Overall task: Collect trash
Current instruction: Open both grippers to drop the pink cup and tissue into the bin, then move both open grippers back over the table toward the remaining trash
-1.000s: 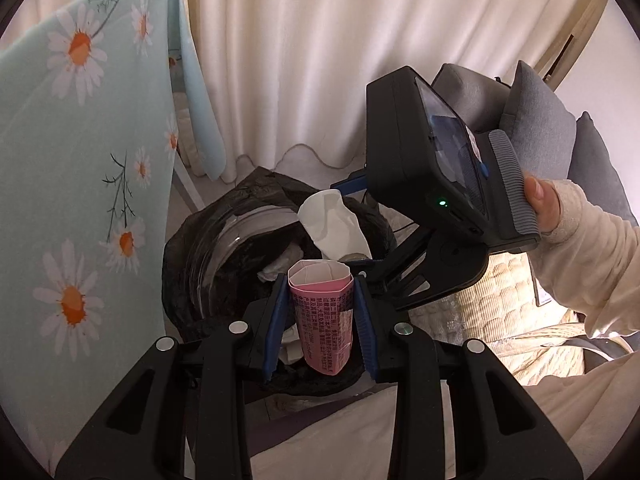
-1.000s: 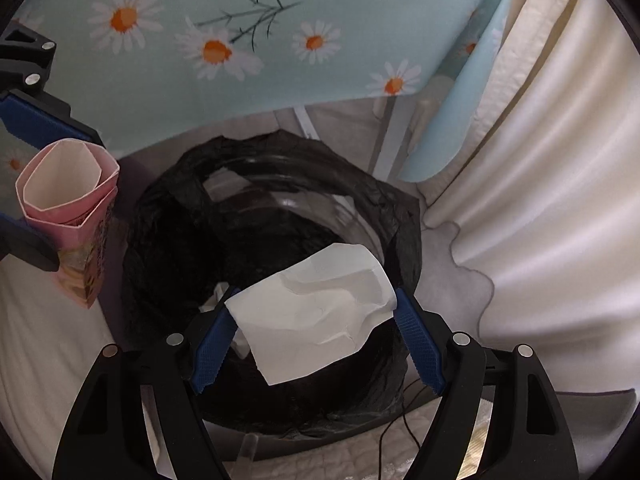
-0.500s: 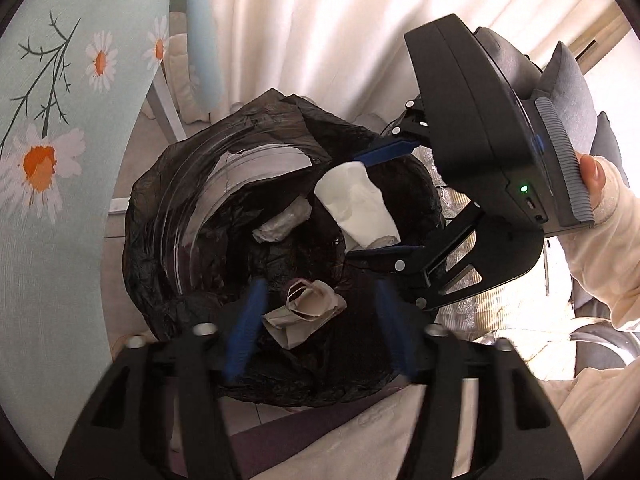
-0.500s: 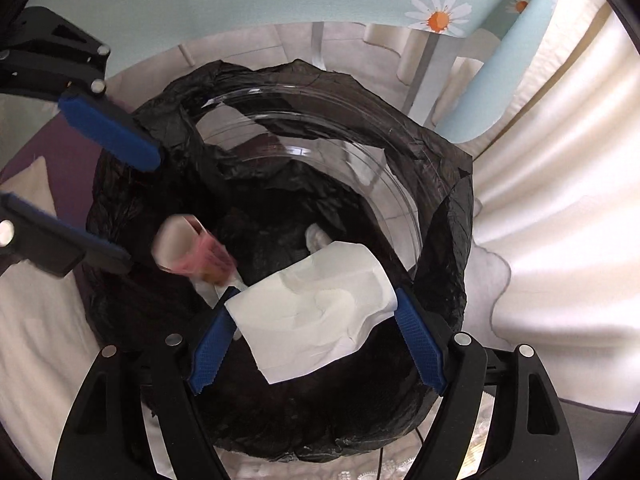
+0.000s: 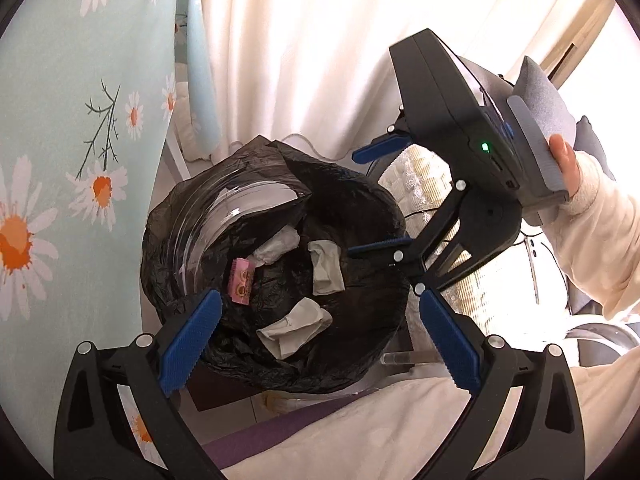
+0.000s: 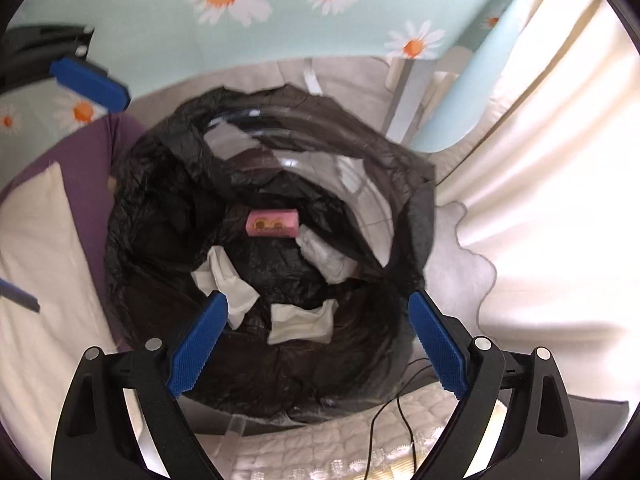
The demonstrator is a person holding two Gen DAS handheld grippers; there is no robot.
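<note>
Left gripper: the left gripper (image 5: 318,336) hangs over the bin with its blue pads spread wide and nothing between them.
Right gripper: the right gripper (image 6: 316,344) is likewise released and empty, poised above the same opening; it shows in the left wrist view too, held by the person's right hand (image 5: 566,162).
Bin: a bin lined with a black trash bag (image 6: 160,240) sits directly below both grippers, its mouth open.
Pink carton: the pink carton (image 6: 273,223) lies on its side inside the bag, near the far wall.
Paper scraps: three crumpled white paper pieces (image 6: 301,322) lie loose on the bag's bottom around the carton, none touching a gripper.
Surroundings: a table with a daisy-print tablecloth (image 6: 280,20) stands just beside the bin, cream curtains (image 5: 320,40) hang behind it, and a white quilted cover (image 6: 320,452) lies at the near edge (a thin black cable runs across it).
Progress: the pieces visible here are all in the bag, so this drop looks finished.
Left to do: no stray trash shows outside the bin in either view; whether more waits elsewhere cannot be told.
</note>
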